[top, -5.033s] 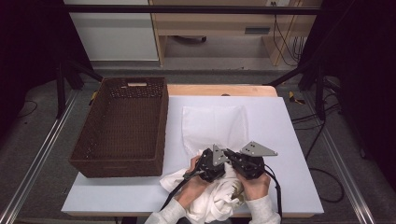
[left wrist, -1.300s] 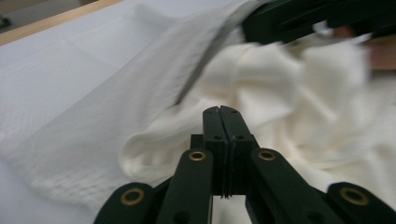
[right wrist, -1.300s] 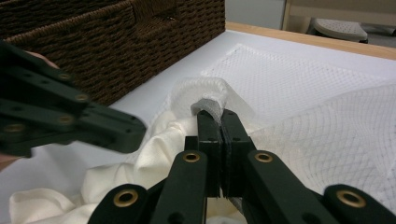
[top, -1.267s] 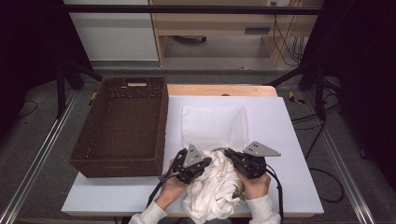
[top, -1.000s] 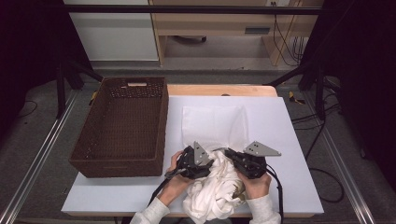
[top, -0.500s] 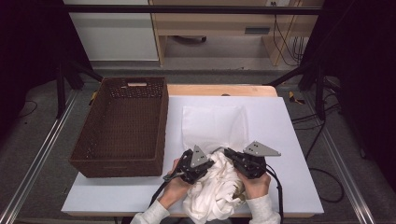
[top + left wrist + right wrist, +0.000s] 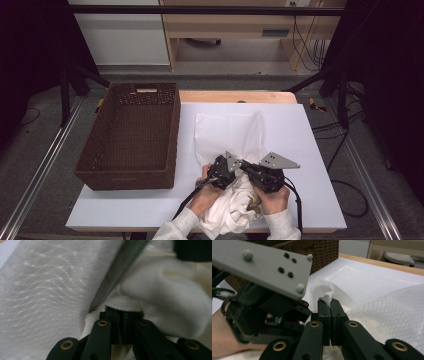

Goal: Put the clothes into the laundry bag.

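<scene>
A white mesh bag (image 7: 227,131) lies flat at the middle of the table. A bunched white cloth (image 7: 227,212) sits at the bag's near end, between the person's hands. My left gripper (image 7: 122,313) is shut on a folded hem of the white cloth (image 7: 162,295), right beside the bag's grey zipper strip (image 7: 120,272). My right gripper (image 7: 329,302) is shut on the raised edge of the mesh bag (image 7: 372,285). In the high view the left gripper (image 7: 235,170) and right gripper (image 7: 247,170) meet tip to tip over the bag's opening.
A dark brown wicker basket (image 7: 170,135) stands empty on the left of the white table (image 7: 315,150), close to the bag. The left gripper's grey plate (image 7: 262,262) crowds the left of the right gripper view. Metal rails run along both table sides.
The left gripper has moved right, from the cloth's left side up against the right gripper. The cloth has bunched closer to the bag's opening. The right gripper has stayed put.
</scene>
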